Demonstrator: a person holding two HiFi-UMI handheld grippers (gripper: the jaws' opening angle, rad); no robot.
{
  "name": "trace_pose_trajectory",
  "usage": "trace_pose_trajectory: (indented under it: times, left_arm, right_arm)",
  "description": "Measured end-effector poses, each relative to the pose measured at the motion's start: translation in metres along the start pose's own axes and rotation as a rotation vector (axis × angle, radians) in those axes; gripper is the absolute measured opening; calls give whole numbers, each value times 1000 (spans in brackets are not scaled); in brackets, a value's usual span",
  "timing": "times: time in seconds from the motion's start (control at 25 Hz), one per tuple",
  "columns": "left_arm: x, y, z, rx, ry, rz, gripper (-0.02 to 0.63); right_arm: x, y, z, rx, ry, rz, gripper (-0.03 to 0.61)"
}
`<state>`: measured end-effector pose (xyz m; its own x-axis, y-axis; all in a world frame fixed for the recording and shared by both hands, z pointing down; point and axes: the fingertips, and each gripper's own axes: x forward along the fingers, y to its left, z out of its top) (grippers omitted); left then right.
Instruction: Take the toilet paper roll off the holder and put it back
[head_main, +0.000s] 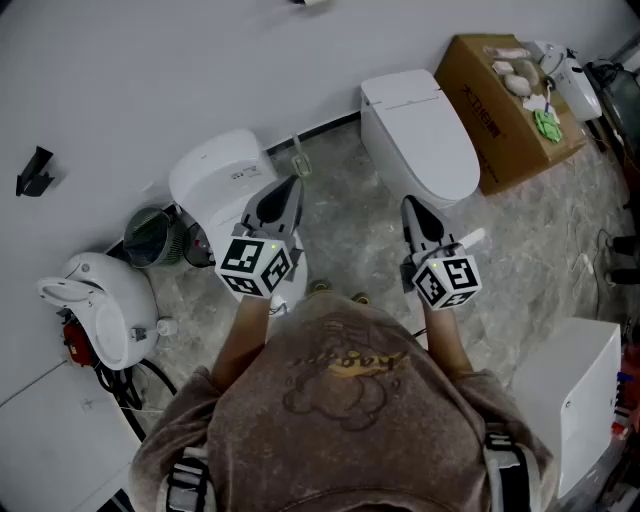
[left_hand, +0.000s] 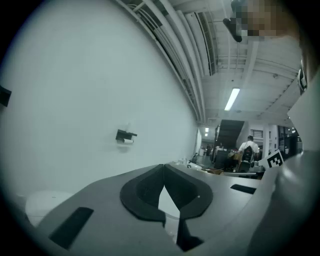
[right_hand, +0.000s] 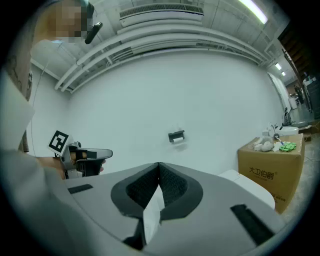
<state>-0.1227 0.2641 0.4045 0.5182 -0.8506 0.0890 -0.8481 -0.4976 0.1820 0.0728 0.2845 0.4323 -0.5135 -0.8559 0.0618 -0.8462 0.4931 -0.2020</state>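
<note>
A small black holder (left_hand: 126, 135) with a white toilet paper roll (left_hand: 128, 141) hangs on the white wall, far ahead of both grippers. It also shows in the right gripper view, as the holder (right_hand: 176, 135) with the roll (right_hand: 178, 140) under it. My left gripper (head_main: 290, 182) is level with its jaws shut and empty, and in its own view its tips (left_hand: 164, 167) meet. My right gripper (head_main: 410, 204) is beside it, also shut on nothing (right_hand: 159, 165). Both are held well short of the wall.
Two white toilets (head_main: 420, 135) (head_main: 225, 180) stand against the wall below the grippers. A cardboard box (head_main: 505, 95) of odds and ends sits at the right, a white appliance (head_main: 100, 305) at the left, a white cabinet (head_main: 570, 390) at lower right. A seated person (left_hand: 247, 147) is far off.
</note>
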Motion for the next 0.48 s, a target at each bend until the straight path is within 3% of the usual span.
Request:
trace_pose_trajectory:
  times: [0.48]
  left_arm:
    - [13,22,-4,30,-3,-82,20]
  right_arm:
    - [29,10,-5,-5,-38,-28,0]
